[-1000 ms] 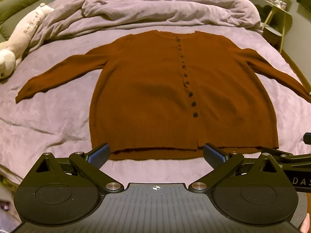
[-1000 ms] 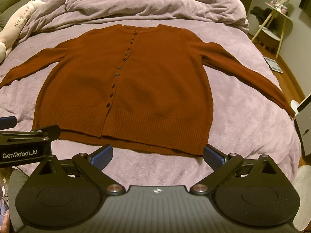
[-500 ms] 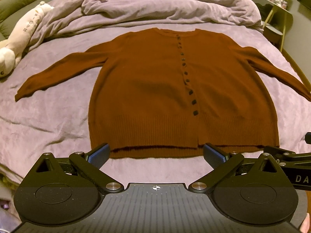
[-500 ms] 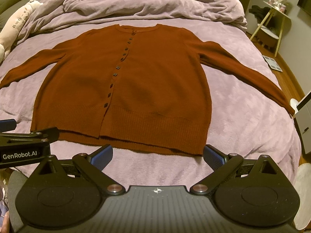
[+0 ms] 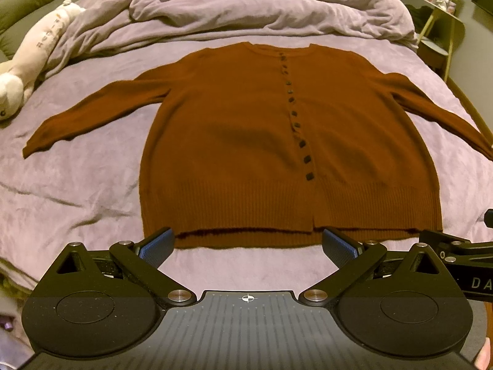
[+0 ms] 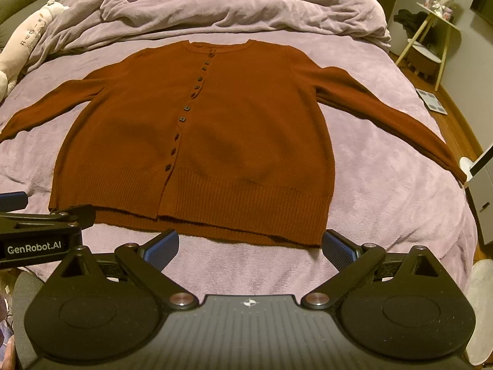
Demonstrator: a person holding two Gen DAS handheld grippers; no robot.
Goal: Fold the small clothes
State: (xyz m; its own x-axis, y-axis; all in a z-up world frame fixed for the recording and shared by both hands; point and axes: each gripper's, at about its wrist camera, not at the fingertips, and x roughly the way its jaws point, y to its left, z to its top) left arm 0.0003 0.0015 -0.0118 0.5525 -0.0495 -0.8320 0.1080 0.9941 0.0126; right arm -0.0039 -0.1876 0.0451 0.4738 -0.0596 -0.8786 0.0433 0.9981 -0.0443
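Note:
A rust-brown buttoned cardigan point(image 5: 246, 141) lies flat, front up, on the purple bed, sleeves spread to both sides; it also shows in the right wrist view point(image 6: 215, 141). My left gripper point(image 5: 248, 245) is open and empty, hovering just short of the hem's left half. My right gripper point(image 6: 250, 245) is open and empty, just short of the hem's right half. The right gripper's body shows at the right edge of the left wrist view point(image 5: 456, 246), and the left gripper's body at the left edge of the right wrist view point(image 6: 40, 231).
A rumpled purple duvet point(image 5: 246, 3) is heaped at the bed's far end. A plush toy point(image 5: 34, 52) lies along the left edge. A small side table point(image 6: 431, 40) stands on the floor to the right, with a scale point(image 6: 431, 103) nearby.
Both grippers have crept slightly forward toward the hem; the cardigan has not moved and both stay open.

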